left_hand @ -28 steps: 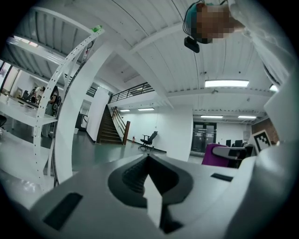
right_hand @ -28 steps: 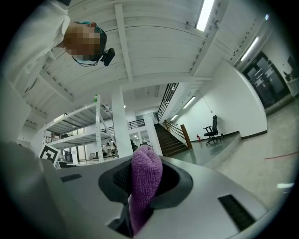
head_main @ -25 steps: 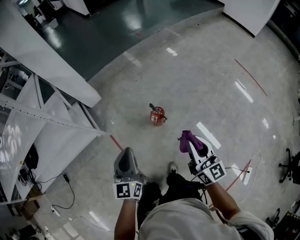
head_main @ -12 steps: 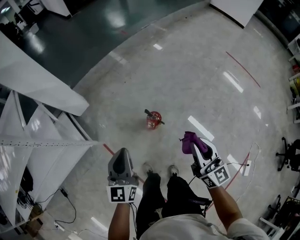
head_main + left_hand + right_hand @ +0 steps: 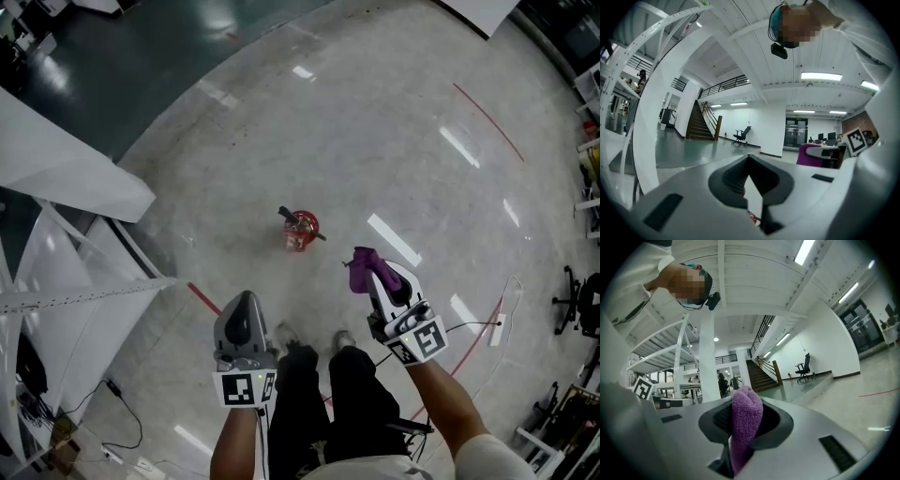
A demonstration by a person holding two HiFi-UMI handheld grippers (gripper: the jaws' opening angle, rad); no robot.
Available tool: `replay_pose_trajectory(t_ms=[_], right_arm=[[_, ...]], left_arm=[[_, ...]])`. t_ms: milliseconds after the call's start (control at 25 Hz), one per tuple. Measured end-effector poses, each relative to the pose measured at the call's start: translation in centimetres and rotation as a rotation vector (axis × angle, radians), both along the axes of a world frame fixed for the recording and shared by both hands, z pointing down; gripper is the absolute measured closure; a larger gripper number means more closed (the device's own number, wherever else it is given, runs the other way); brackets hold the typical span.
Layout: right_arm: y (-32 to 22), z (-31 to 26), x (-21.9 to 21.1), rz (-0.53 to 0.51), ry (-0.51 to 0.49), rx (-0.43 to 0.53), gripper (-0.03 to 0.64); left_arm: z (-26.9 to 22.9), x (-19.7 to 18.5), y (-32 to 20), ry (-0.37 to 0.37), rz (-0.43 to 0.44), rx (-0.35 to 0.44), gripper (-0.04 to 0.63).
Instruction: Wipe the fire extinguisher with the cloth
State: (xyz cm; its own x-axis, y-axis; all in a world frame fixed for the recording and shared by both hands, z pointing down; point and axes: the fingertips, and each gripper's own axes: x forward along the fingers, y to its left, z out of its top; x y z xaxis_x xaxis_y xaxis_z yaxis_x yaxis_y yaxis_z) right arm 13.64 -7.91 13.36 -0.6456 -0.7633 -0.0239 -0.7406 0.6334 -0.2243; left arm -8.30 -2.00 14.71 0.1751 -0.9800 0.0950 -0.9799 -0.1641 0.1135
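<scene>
Red fire extinguisher [image 5: 300, 232] (black-handled) | purple cloth [image 5: 361, 269] in right gripper [image 5: 373, 276]

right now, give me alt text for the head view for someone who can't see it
A red fire extinguisher stands on the glossy pale floor ahead of a person seen from above, untouched. Their right claw is shut on a purple cloth, apart from the extinguisher; the left claw is shut and empty.
</scene>
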Motion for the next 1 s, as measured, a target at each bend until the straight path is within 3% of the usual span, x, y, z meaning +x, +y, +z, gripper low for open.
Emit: replay_pose_trajectory(t_ms=[160,600,840,1000], right_arm=[[-2.2,7.5,-0.2,-0.045,0.022,0.028,0.549],[-5.8,27.1,-0.5,-0.116,0.064,0.098,0.549],[-7.4,34.5,-3.3,-0.18,0.093,0.196,0.549],[-8.4,37.7,-4.8,-0.198,0.109,0.215,0.549]], left_arm=[[7.2,1.3,0.3,0.046,0.01,-0.016,0.592],[24.3,1.6,-3.0,0.042,0.071,0.022,0.592],[32.0,1.2,-3.0,0.044,0.11,0.06,0.592],[34.1,0.7,-2.4,0.036,0.109,0.089,0.592]])
